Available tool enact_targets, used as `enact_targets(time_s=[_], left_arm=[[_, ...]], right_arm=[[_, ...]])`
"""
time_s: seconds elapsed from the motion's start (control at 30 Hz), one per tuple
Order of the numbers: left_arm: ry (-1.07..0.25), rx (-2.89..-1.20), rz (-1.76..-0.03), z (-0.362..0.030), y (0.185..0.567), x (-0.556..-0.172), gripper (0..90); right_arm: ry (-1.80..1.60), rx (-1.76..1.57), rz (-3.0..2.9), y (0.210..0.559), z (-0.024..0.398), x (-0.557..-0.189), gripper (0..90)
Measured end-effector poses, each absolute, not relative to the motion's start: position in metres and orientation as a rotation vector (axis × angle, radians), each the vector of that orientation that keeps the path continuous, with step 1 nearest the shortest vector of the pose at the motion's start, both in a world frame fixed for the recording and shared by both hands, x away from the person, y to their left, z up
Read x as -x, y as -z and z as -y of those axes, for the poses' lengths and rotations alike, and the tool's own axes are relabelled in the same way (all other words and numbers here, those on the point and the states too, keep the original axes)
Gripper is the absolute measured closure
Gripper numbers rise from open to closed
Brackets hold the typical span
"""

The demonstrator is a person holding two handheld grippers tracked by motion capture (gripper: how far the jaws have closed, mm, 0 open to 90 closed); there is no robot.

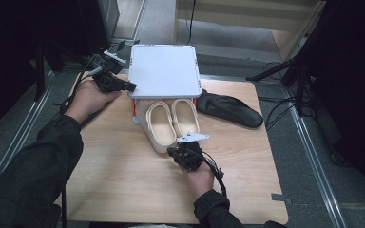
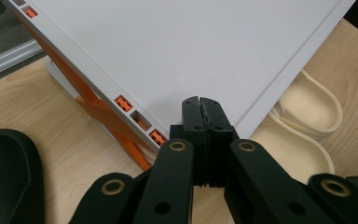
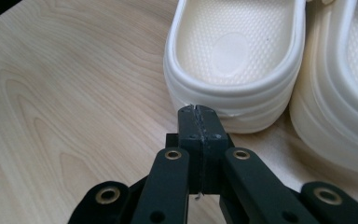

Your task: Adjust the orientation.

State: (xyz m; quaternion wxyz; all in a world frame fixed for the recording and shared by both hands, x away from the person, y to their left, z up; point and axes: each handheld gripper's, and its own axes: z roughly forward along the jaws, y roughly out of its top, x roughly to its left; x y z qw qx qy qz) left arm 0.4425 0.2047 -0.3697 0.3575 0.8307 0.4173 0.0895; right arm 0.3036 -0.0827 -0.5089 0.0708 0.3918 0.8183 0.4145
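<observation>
A: Layout? I see a rack (image 1: 164, 71) at the worktop's (image 1: 114, 175) far edge, two clogs (image 1: 172, 124) side by side with toes under it.

B: Anything right of those?

A: A slipper (image 1: 230, 110), on the worktop just right of the rack. My left gripper (image 1: 108, 78) sits at the rack's left edge, right gripper (image 1: 186, 151) just before the clogs' heels.

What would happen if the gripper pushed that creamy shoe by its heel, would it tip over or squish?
The cream clog would probably slide rather than tip: it sits flat on a wide sole on the smooth wooden table. Its thick, rounded, foam-like rim suggests it is light and may squish slightly. The right gripper, jaws shut, might nudge it against its twin alongside.
</observation>
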Motion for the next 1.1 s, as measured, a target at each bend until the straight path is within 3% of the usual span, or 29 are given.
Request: enact_targets(time_s=[1.1], left_arm=[[-0.233, -2.148, -1.096, -0.203, 0.369, -0.442, 90.0]], right_arm=[[-1.233, -1.232, -2.426, 0.507, 0.022, -0.339, 90.0]])
